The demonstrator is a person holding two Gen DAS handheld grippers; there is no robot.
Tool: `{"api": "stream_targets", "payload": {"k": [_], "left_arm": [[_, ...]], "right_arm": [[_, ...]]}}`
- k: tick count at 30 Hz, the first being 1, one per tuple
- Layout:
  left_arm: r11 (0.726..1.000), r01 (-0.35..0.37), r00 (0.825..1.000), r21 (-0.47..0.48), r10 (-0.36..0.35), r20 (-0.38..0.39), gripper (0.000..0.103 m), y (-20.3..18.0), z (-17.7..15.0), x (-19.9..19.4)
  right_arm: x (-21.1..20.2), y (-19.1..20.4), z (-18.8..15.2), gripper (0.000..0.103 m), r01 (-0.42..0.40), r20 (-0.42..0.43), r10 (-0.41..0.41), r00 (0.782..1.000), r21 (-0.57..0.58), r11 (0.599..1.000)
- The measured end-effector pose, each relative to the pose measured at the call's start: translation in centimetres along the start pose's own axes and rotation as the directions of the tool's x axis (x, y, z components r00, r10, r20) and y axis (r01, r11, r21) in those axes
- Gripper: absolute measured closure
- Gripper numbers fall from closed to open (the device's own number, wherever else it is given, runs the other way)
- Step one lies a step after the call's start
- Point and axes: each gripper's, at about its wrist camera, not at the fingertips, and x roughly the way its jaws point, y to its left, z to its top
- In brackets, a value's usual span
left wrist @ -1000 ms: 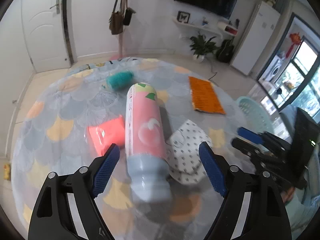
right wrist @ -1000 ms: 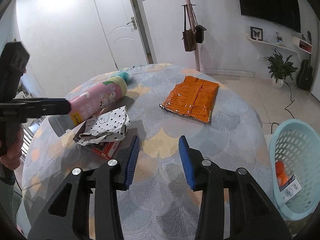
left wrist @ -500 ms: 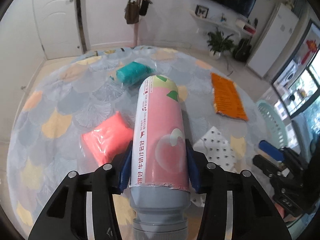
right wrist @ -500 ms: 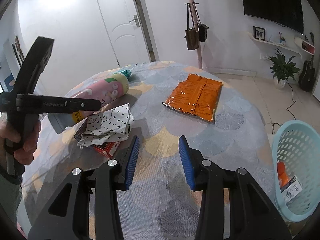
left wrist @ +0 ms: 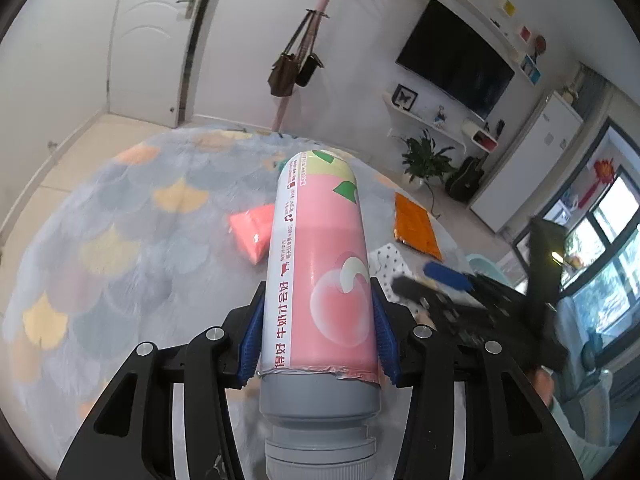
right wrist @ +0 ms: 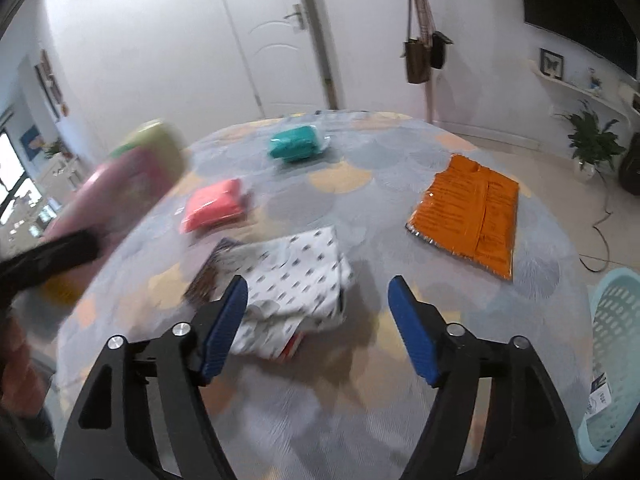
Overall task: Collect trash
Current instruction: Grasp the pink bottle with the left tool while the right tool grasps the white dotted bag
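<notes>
My left gripper (left wrist: 318, 340) has clamped the bottle (left wrist: 320, 264) and lifted it off the table (left wrist: 120, 240). My right gripper (right wrist: 318, 320) has spread near the paper (right wrist: 296, 280); basket (right wrist: 616, 360) next.

A home — a lived-in living room. A flat television (left wrist: 456, 60) hangs on the white wall above floating shelves with a framed butterfly (left wrist: 406, 97); a potted plant (left wrist: 424, 160) and a dark guitar (left wrist: 466, 182) stand on the tiled floor beside a white fridge (left wrist: 532, 164). Handbags (right wrist: 422, 54) hang from a pink coat stand (near a white panelled door (right wrist: 276, 36)), and the round worktop (right wrist: 400, 380) wears a scallop-patterned cloth.
</notes>
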Motion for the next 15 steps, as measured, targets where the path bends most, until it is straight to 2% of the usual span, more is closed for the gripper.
{"api": "stream_targets", "payload": {"k": [2,7,9,11,12,13,15], "left_arm": [[1.000,0.000,1.000,-0.012,0.000,0.004,0.057,0.4,-0.7,-0.3],[0.999,0.009,1.000,-0.034,-0.009,0.003,0.057,1.0,-1.5,-0.4],[0.999,0.012,1.000,-0.043,-0.012,0.003,0.057,1.2,-1.6,-0.3],[0.999,0.010,1.000,-0.045,-0.010,0.001,0.057,1.2,-1.7,-0.2],[0.999,0.009,1.000,-0.046,-0.009,0.001,0.057,1.2,-1.6,-0.1],[0.999,0.009,1.000,-0.046,-0.009,0.001,0.057,1.2,-1.7,-0.2],[0.999,0.015,1.000,-0.041,-0.014,0.011,0.057,1.1,-1.7,-0.2]], "right_arm": [[1.0,-0.1,0.2,0.032,0.007,-0.019,-0.007,1.000,0.007,1.000],[2.5,0.8,0.2,0.033,-0.046,-0.069,0.045,0.997,-0.012,0.999],[2.4,1.4,0.1,0.046,-0.052,-0.062,0.049,0.997,-0.037,0.998],[1.8,1.9,-0.2,0.069,-0.028,-0.027,0.026,0.999,-0.070,0.997],[1.6,2.1,-0.2,0.072,-0.009,-0.015,0.008,1.000,-0.082,0.997],[1.4,2.3,-0.3,0.080,0.011,0.001,-0.011,1.000,-0.096,0.995],[0.8,2.2,-0.5,0.086,0.010,0.025,-0.007,1.000,-0.098,0.995]]}}
